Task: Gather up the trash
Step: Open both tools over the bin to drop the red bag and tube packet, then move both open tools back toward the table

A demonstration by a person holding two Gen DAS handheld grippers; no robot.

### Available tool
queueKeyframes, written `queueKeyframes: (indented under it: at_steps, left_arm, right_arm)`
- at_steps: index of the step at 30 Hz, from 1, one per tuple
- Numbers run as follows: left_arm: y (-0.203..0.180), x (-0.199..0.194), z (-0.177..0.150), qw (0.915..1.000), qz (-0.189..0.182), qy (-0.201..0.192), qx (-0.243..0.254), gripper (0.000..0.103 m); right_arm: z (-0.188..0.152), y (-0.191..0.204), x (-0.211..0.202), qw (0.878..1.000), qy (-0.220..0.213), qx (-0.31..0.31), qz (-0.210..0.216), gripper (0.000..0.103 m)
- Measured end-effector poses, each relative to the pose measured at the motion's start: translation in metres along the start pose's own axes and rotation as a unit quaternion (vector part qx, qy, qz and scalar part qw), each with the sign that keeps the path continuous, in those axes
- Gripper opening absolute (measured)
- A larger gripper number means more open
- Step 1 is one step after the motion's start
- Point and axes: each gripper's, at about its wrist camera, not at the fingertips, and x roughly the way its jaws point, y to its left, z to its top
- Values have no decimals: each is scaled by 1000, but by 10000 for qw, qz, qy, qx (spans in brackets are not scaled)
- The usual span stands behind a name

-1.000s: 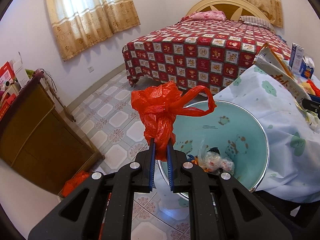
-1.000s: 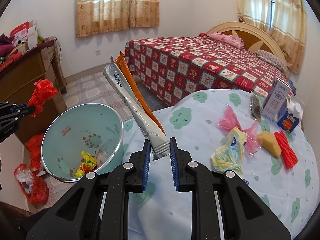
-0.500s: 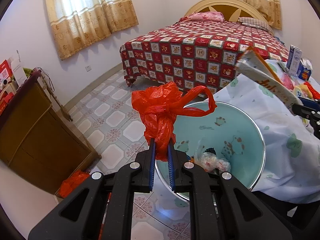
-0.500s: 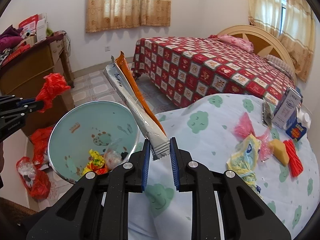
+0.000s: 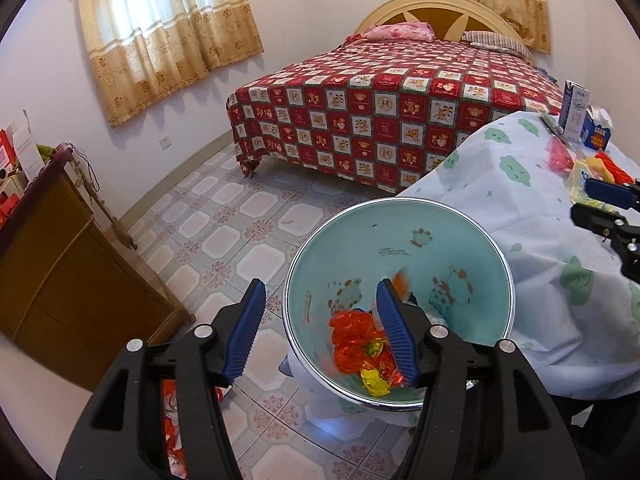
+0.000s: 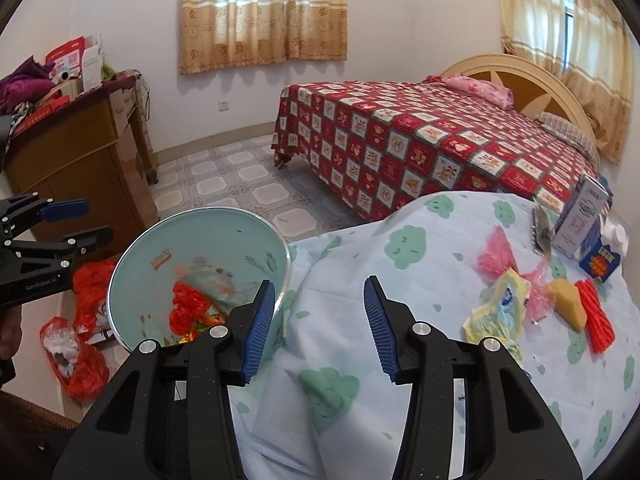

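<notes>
The teal trash bin stands on the floor against the cloth-covered table. Inside it lie a red plastic bag, a blurred long silver-and-orange wrapper and other scraps. Over the bin's near rim my left gripper has its jaws opening with nothing between them. At the table's edge beside the bin my right gripper is also opening and holds nothing. On the table lie a yellow packet, pink bags, a yellow wedge and a red bundle.
A milk carton and a small blue box stand at the table's far right. Red bags lie on the floor left of the bin, below a wooden cabinet. A bed with a red checked cover fills the back.
Both grippers have opened. The red bag has dropped from the left gripper into the bin, and the long wrapper has left the right gripper and now lies in the bin.
</notes>
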Motion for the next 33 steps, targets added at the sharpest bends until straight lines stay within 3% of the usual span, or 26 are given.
queueKeyframes:
  at_steps: [3, 13, 21, 25, 33]
  left_arm:
    - [-2, 2, -2, 10000, 6, 31, 4, 67]
    - [-47, 10, -6, 9987, -292, 247, 351, 67]
    - [-123, 1, 16, 9949, -747, 148, 655, 68]
    - [-169, -5, 32, 9930, -959, 22, 690, 82]
    - [-271, -7, 46, 9858, -1355, 106, 988, 91]
  right_arm:
    - [-11, -16, -11, 9998, -31, 142, -127, 52]
    - [-73, -120, -77, 9835, -25, 1296, -1260, 56]
    - [-117, -184, -111, 9626, -94, 1929, -1900, 57]
    - [-135, -204, -124, 9532, -105, 2142, -2129, 57]
    - [-174, -237, -154, 9349, -272, 2634, -2362, 64]
